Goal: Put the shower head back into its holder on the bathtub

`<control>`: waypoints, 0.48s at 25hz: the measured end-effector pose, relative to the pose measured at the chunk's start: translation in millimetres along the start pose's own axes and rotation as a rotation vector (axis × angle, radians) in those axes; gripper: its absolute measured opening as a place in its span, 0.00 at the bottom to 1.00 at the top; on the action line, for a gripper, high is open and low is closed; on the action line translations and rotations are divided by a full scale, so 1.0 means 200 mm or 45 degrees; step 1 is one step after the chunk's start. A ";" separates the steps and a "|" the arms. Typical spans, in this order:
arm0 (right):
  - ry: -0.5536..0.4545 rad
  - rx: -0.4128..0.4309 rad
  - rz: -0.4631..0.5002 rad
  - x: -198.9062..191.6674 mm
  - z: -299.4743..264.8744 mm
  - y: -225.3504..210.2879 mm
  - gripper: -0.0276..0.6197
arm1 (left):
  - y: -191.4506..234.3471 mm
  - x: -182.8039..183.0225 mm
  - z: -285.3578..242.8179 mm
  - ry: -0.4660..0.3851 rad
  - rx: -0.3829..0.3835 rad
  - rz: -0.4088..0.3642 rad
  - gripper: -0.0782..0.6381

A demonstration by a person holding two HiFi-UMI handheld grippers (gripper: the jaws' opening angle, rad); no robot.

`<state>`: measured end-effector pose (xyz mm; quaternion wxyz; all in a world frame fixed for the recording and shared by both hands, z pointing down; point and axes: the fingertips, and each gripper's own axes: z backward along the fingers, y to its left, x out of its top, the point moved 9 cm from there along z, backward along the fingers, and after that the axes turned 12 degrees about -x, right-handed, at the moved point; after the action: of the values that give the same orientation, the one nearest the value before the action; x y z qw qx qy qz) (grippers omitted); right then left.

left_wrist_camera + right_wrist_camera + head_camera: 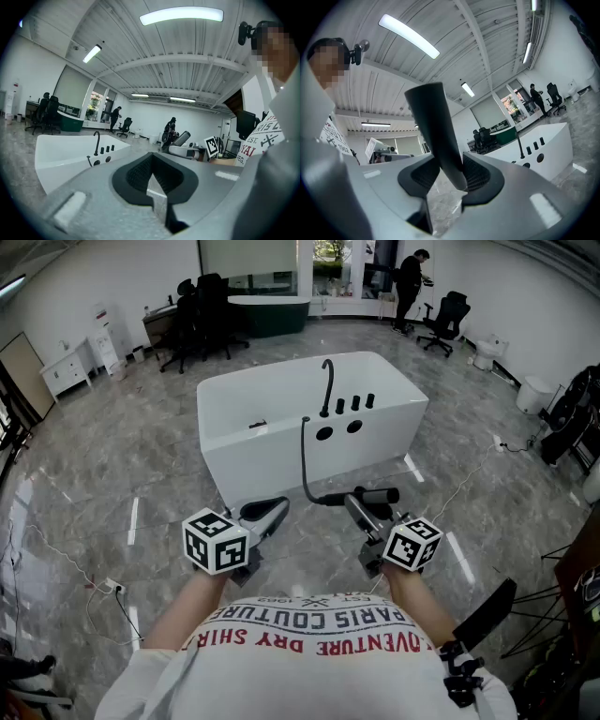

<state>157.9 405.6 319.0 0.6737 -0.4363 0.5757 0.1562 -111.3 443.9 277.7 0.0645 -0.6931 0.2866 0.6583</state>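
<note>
The white bathtub [281,381] stands on the floor ahead of me, with a black faucet [327,385] and three knobs on its rim. A black hose [306,465] hangs down the tub's near wall and runs to the black shower head [377,495]. My right gripper [356,502] is shut on the shower head's handle [436,126], holding it in the air short of the tub. Two round black fittings [338,430] sit on the tub's near wall. My left gripper [277,508] is shut and empty, its pads [151,176] pressed together.
Office chairs [202,310] and a green counter [272,315] stand behind the tub. A person [409,287] stands at the back right. A cable and socket strip [112,587] lie on the floor at left. Black stands [572,418] line the right edge.
</note>
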 end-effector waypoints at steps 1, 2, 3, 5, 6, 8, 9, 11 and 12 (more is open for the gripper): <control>-0.003 0.000 0.000 0.00 0.00 0.00 0.27 | 0.00 0.00 -0.01 0.005 -0.003 -0.004 0.11; -0.005 0.000 0.000 0.01 0.00 0.00 0.27 | 0.00 0.01 -0.01 0.009 -0.006 -0.007 0.11; -0.006 -0.001 0.001 0.01 0.00 0.00 0.27 | 0.00 0.01 -0.02 0.012 -0.008 -0.008 0.11; -0.009 -0.003 0.001 0.01 0.01 0.01 0.27 | 0.00 0.01 -0.02 0.014 -0.013 -0.006 0.11; -0.011 -0.007 0.001 0.01 0.01 0.01 0.27 | 0.01 0.00 -0.02 0.015 -0.015 -0.005 0.11; -0.012 -0.016 0.001 0.01 0.02 0.00 0.27 | 0.01 0.00 -0.03 0.019 -0.022 -0.003 0.11; -0.012 -0.020 0.002 0.02 0.03 0.00 0.27 | 0.00 0.00 -0.04 0.020 -0.028 -0.002 0.11; -0.012 -0.029 0.001 0.02 0.05 -0.02 0.27 | -0.01 0.00 -0.06 0.024 -0.037 0.000 0.11; -0.013 -0.033 0.000 0.03 0.05 -0.02 0.27 | -0.01 0.00 -0.07 0.026 -0.040 0.001 0.11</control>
<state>169.0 409.4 315.3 0.6709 -0.4442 0.5701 0.1659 -97.2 439.5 279.0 0.0503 -0.7007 0.2770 0.6556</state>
